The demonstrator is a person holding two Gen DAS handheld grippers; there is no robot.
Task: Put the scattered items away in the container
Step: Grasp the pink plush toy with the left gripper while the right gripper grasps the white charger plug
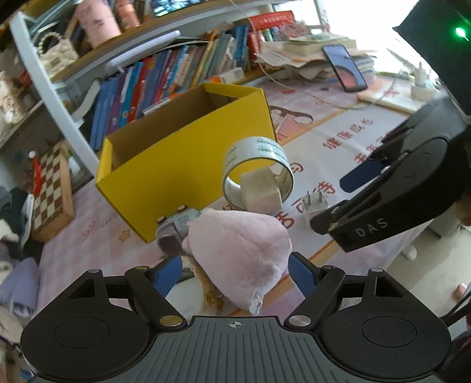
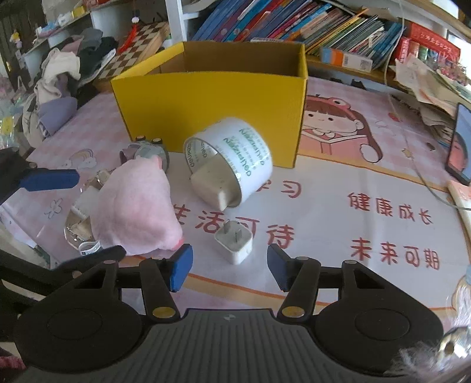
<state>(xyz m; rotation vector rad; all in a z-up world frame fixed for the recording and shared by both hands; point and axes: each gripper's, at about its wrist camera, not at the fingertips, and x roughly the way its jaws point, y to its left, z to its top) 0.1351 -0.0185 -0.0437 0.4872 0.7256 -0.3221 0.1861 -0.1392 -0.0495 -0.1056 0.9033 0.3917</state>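
A yellow cardboard box (image 1: 176, 165) (image 2: 212, 112) stands open-topped on the mat. In front of it, a tape roll (image 1: 259, 171) (image 2: 232, 159) lies on its side with a beige block (image 1: 260, 191) (image 2: 215, 185) inside its ring. My left gripper (image 1: 234, 275) (image 2: 100, 215) is open and straddles a pink plush (image 1: 238, 253) (image 2: 135, 206), blue pads on either side. A grey watch (image 1: 176, 227) (image 2: 150, 151) lies behind the plush. My right gripper (image 2: 229, 271) (image 1: 331, 201) is open, just short of a white charger plug (image 2: 234, 243) (image 1: 315, 207) with its prongs up.
A pink printed mat (image 2: 353, 224) covers the table. Books (image 2: 294, 20) line the back shelf. A chessboard (image 1: 51, 188) and a clothes pile (image 2: 61, 88) sit to the left. A phone (image 1: 344, 67) leans at the right by loose papers. A clear wrapped item (image 2: 79, 224) lies under the plush.
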